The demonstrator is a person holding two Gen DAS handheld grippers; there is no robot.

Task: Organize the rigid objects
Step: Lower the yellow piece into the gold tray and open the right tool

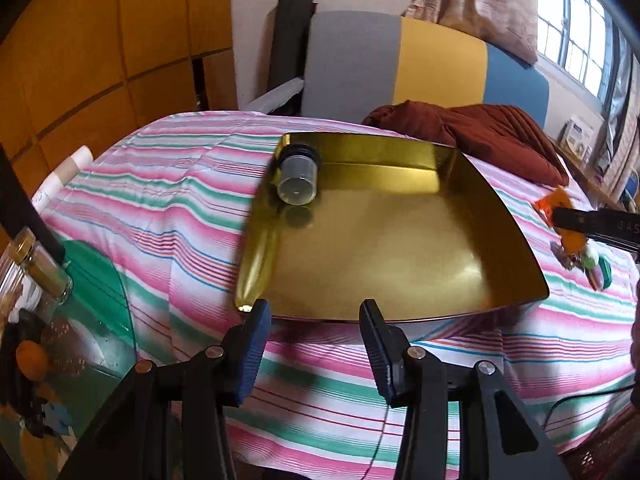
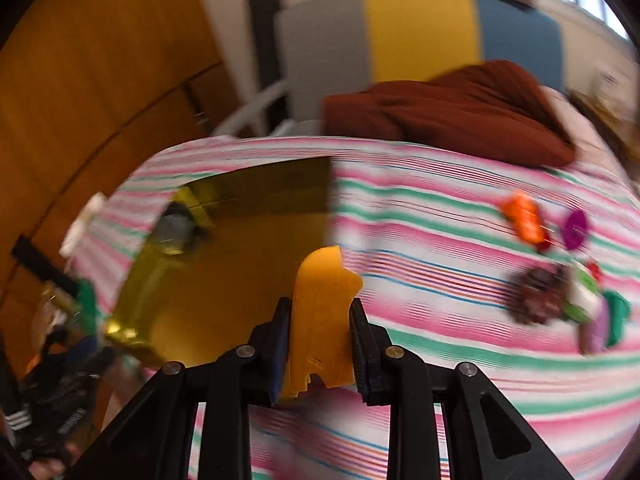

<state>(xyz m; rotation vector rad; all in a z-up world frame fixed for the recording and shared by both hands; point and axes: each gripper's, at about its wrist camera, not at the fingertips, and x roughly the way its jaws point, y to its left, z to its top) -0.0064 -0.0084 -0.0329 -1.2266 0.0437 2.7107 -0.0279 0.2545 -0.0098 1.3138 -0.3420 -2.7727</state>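
While only one small jar point(image 1: 298, 178) lies in my gold tray point(image 1: 400, 264), my right gripper point(image 2: 320, 344) pinches an orange piece point(image 2: 322, 320) near the tray's edge; my left gripper point(image 1: 314, 344) hangs spread, holding nothing. Several toys point(image 2: 560, 280) wait on the striped bedcover point(image 2: 420, 240), so I judge most sorting remains.
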